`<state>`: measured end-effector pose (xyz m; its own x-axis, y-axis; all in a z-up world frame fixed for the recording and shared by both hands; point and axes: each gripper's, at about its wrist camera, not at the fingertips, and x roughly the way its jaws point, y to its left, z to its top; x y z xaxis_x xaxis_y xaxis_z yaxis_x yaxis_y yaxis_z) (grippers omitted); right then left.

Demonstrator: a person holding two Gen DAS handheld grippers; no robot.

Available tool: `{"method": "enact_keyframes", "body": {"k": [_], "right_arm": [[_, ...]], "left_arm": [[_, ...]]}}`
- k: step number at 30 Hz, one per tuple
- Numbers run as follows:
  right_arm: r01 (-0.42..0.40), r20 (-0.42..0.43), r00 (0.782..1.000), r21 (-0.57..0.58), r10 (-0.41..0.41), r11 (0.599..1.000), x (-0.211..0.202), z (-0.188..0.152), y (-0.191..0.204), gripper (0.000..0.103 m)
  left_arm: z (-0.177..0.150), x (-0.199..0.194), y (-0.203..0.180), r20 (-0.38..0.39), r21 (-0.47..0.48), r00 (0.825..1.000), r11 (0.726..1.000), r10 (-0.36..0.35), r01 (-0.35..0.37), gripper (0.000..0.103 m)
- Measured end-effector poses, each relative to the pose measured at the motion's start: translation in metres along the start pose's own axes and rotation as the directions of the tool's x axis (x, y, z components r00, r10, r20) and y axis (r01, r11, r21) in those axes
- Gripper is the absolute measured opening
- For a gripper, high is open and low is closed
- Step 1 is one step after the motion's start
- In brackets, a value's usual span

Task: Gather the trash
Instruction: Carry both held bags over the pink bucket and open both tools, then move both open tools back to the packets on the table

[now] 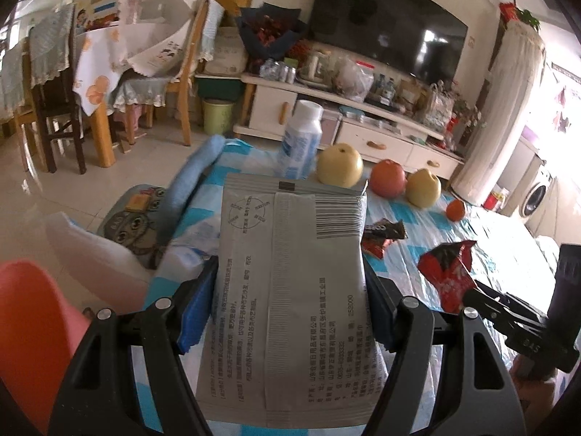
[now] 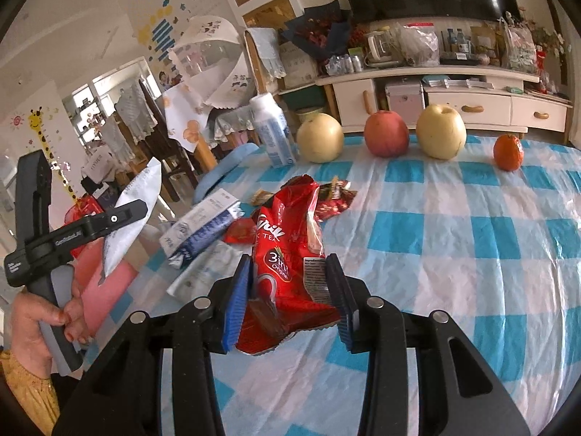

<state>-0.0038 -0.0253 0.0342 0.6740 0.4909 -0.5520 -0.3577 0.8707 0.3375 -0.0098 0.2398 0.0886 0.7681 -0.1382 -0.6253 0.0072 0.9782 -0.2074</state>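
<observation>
Showing "3in1 Original" on red packet [image 2: 287, 265]

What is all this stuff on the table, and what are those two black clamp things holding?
grey pouch: 1, grey with printed text and barcode, held in the left gripper
red tea wrapper: 1, red, held in the right gripper
torn wrappers: a few, dark red and brown, mid-table
blue-white carton: 1, lying flat near the table's left edge
white bottle: 1, white with blue label, standing at the far edge
pears: 2, yellow, far edge
apple: 1, red, between the pears
tangerine: 1, orange, far right
tablecloth: 1, blue-white check
left gripper: black, blue pads
right gripper: black, blue pads
hand: 1, gripping the left handle
</observation>
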Motion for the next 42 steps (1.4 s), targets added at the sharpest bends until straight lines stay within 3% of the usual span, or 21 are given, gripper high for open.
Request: {"method": "enact_keyframes", "body": {"k": [6, 16, 26, 37, 39, 42], "right_arm": [[-0.054, 0.001, 0.999, 0.015, 0.054, 0.998, -0.006, -0.002, 0.024, 0.043], [-0.160, -0.046, 0.986, -0.025, 0.159, 0.987, 0.008, -0.011, 0.100, 0.043], [-0.323, -0.105, 0.944, -0.082, 0.314, 0.943, 0.037, -0.007, 0.204, 0.043], [-0.412, -0.180, 0.905, -0.149, 0.385, 0.899, 0.073, -0.010, 0.295, 0.043], [-0.430, -0.204, 0.894, -0.136, 0.399, 0.893, 0.083, -0.013, 0.303, 0.045], [-0.402, -0.217, 0.904, -0.134, 0.369, 0.906, 0.096, -0.020, 0.311, 0.076]], "left_arm": [[0.005, -0.019, 0.021, 0.023, -0.036, 0.999, 0.999, 0.034, -0.033, 0.073], [0.011, -0.054, 0.076, 0.063, -0.131, 0.991, 0.985, 0.119, -0.110, 0.073], [0.007, -0.092, 0.142, 0.094, -0.259, 0.974, 0.950, 0.207, -0.177, 0.073], [-0.005, -0.120, 0.202, 0.101, -0.382, 0.950, 0.893, 0.296, -0.238, 0.073], [-0.008, -0.123, 0.210, 0.094, -0.411, 0.939, 0.872, 0.330, -0.265, 0.078], [-0.009, -0.128, 0.220, 0.100, -0.464, 0.921, 0.837, 0.376, -0.291, 0.085]]}}
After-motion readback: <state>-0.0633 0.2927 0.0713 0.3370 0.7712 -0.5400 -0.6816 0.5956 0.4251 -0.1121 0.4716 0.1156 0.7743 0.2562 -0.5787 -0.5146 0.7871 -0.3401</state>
